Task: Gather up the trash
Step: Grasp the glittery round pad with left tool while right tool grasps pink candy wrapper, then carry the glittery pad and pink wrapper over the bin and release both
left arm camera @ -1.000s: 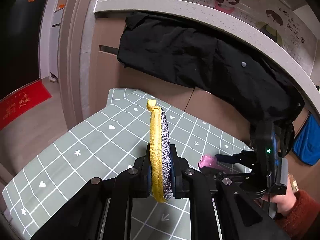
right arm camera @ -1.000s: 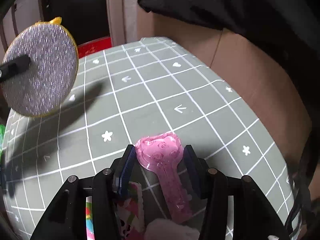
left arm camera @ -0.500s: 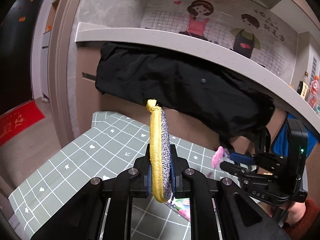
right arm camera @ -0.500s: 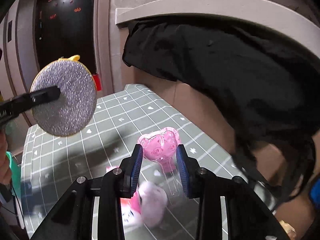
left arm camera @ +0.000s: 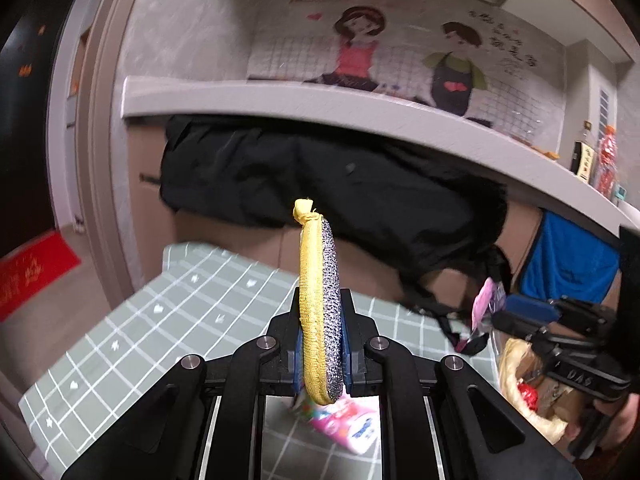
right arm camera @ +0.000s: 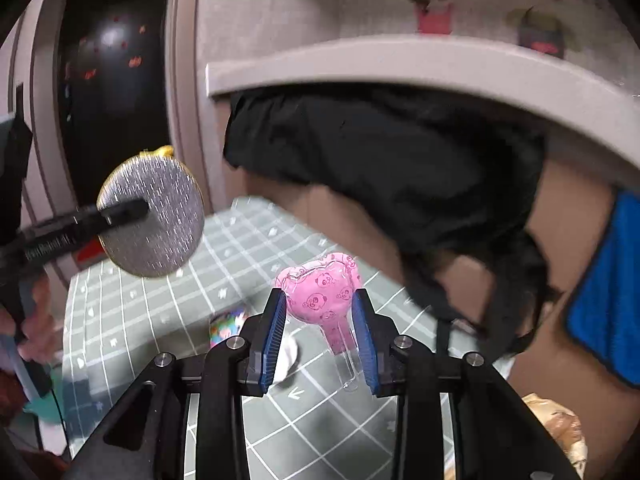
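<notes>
Left wrist view: the left gripper (left arm camera: 320, 344) is clamped tight on a round scouring pad (left arm camera: 320, 308), held edge-on and upright above the checked table (left arm camera: 160, 320). Off to its right the right gripper (left arm camera: 496, 312) carries a pink wrapper (left arm camera: 483, 298) above a yellowish bag (left arm camera: 520, 380).

Right wrist view: the right gripper (right arm camera: 320, 312) pinches the pink wrapper (right arm camera: 320, 292) by its edges, jaws partly closed. More litter (right arm camera: 228, 322) lies on the table below. That thin, slick plastic could slip out on the way and miss the bag (right arm camera: 556, 420).
</notes>
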Demonstrator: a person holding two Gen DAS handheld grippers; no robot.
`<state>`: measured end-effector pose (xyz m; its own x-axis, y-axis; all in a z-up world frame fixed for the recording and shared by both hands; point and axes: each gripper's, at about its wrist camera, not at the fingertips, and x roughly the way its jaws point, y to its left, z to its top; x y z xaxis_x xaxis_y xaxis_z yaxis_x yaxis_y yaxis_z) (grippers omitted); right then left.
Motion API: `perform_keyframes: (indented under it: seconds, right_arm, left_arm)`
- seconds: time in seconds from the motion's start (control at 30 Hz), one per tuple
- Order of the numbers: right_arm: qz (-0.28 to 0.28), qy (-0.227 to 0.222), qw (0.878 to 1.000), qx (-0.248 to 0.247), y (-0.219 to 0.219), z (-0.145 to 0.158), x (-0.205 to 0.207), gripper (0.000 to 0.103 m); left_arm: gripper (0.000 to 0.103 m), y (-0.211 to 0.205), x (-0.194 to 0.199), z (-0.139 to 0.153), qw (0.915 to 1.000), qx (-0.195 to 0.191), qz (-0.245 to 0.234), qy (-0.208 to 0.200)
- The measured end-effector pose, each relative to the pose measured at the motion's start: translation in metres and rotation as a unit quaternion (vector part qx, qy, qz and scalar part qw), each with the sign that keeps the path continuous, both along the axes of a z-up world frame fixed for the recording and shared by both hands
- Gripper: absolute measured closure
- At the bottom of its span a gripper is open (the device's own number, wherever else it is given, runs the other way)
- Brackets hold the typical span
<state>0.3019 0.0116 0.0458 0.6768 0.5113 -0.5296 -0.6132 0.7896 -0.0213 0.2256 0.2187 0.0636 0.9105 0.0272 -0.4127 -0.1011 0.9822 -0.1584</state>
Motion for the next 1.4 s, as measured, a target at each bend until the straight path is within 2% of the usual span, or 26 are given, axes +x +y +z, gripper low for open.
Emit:
perform_keyframes:
  seconds: [0.17,0.27,0.43,0.5,0.53,0.57,0.6,0.77,0.9,1.0,1.1,1.23,1.33,1.4]
  right_arm:
    - [-0.028,-0.048,0.998,0.022,-0.031,0.034,-0.016,0.071]
    - [-0.048,-0.073,0.996,0.027,-0.054,0.047,-0.026,0.071]
    - [-0.066,-0.064,0.995,0.033,-0.092,0.044,-0.027,0.071]
    - [-0.039,-0.038,0.998,0.028,-0.099,0.03,-0.024,0.07]
    - [-0.026,-0.024,0.999,0.027,-0.098,0.023,-0.024,0.064]
    - [-0.011,-0.008,1.0,0.023,-0.096,0.012,-0.023,0.052]
    - [0.004,0.007,1.0,0.015,-0.091,-0.001,-0.02,0.048]
    - [0.072,0.058,0.994,-0.052,-0.048,-0.059,-0.001,0.048]
    - [0.125,0.054,0.98,-0.145,-0.002,-0.1,0.009,0.048]
    - [0.137,0.066,0.972,-0.178,0.015,-0.123,0.026,0.048]
    - [0.128,0.083,0.973,-0.173,0.017,-0.133,0.048,0.048]
    - [0.128,0.14,0.973,-0.128,0.012,-0.139,0.069,0.048]
    - [0.125,0.16,0.973,-0.113,0.013,-0.144,0.076,0.048]
    - [0.121,0.156,0.974,-0.111,0.014,-0.147,0.076,0.048]
  left_arm:
    - [0.089,-0.046,-0.003,0.025,0.9983,0.04,-0.012,-0.039]
    - [0.089,-0.074,0.0,0.033,0.9972,0.041,-0.037,-0.05]
    - [0.089,-0.103,0.015,0.029,0.9967,0.028,-0.072,-0.027]
    - [0.089,-0.106,0.017,0.023,0.9966,0.028,-0.074,-0.022]
    - [0.088,-0.105,0.018,0.019,0.9967,0.026,-0.075,-0.018]
    - [0.089,-0.104,0.019,0.015,0.9967,0.02,-0.077,-0.014]
    - [0.089,-0.101,0.019,0.01,0.9967,0.014,-0.079,-0.008]
    - [0.089,-0.076,0.022,-0.011,0.9981,0.004,-0.057,0.021]
    - [0.088,-0.04,0.023,-0.022,0.9988,-0.007,-0.03,0.037]
    - [0.089,-0.014,0.022,-0.028,0.9988,-0.015,-0.008,0.045]
    - [0.088,0.003,0.023,-0.037,0.9984,-0.021,0.004,0.053]
    - [0.089,0.017,0.029,-0.049,0.997,-0.037,0.009,0.067]
    - [0.089,0.018,0.031,-0.056,0.9965,-0.04,0.009,0.072]
    - [0.088,0.018,0.033,-0.058,0.9963,-0.041,0.009,0.075]
